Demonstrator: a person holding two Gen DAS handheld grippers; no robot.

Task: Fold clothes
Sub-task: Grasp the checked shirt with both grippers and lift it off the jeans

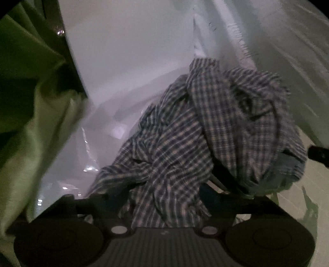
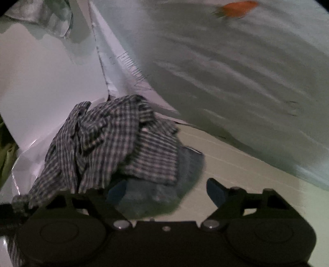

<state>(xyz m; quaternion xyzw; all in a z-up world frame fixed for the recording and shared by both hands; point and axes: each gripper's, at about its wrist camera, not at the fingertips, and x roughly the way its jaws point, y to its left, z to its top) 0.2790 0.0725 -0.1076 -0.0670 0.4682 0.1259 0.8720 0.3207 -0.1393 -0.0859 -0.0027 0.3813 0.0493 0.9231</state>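
Observation:
A crumpled blue-and-white checked shirt (image 1: 205, 131) lies in a heap on top of a blue denim garment (image 1: 287, 170). The shirt drapes over my left gripper (image 1: 164, 197), and its fingers are hidden under the cloth. In the right wrist view the checked shirt (image 2: 115, 139) sits on the denim garment (image 2: 156, 195) just ahead. My right gripper (image 2: 162, 197) is open, with the right fingertip (image 2: 216, 193) showing over the pale floor and the left one beside the denim.
A white wall or panel (image 1: 123, 51) stands behind the heap. Green cloth (image 1: 30, 102) hangs at the left. Pale sheeting (image 2: 236, 71) with an orange patch (image 2: 238, 8) rises at the right. A pale striped surface (image 2: 236, 164) lies to the right of the heap.

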